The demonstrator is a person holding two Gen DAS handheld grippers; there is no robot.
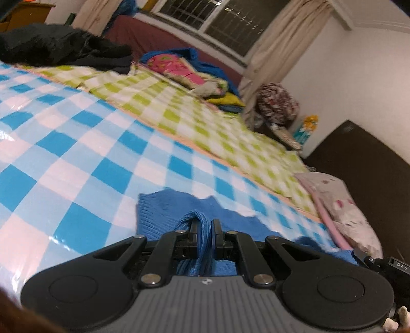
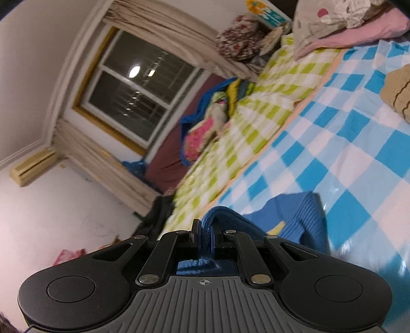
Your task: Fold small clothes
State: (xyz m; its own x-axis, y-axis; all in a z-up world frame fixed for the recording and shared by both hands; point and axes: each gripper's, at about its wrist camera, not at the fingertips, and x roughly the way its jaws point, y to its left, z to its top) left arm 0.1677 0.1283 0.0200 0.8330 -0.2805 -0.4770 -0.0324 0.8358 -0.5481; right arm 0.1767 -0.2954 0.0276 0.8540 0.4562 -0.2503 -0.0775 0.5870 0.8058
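Left fingers [image 1: 194, 226]: closed tight on a bunched ridge of the blue knit garment [image 1: 164, 207], ribbed fabric squeezed between both pads and spilling back toward the body of the left gripper [image 1: 205, 226].
Right fingers [image 2: 196, 231]: likewise clamped on a fold of the same blue knit [image 2: 302, 217], a rounded hump of ribbing rising just above the tips of the right gripper [image 2: 205, 233].
Blue knit garment: partly spread on the blue-and-white checked sheet [image 1: 77, 143], partly lifted at both pinched spots; in the right wrist view a ribbed edge hanging beside the gripper, a yellow patch [image 2: 276, 228] showing through the gap beneath it.
Checked sheet: glossy, covering the near side of the bed; in the right wrist view seen steeply tilted [image 2: 346, 143].
Green-and-white checked cover [image 1: 179, 107]: just beyond the blue sheet, edges meeting along a pale orange border.
Tan knit item [image 2: 398, 89]: on the blue sheet at the right edge of the right wrist view, dark wavy stripes across it, well apart from the blue garment.
Black clothing [image 1: 64, 48]: heaped at the far left of the bed.
Colourful pile [image 1: 184, 69]: pink, blue and yellow fabrics, on the far side of the green cover.
Pillow [image 1: 343, 205]: pale with pink spots, at the bed's right end.
Window [image 2: 133, 97]: dark panes, beige curtains [image 2: 164, 20] beside it.
Sharpness: both views slightly blurred.
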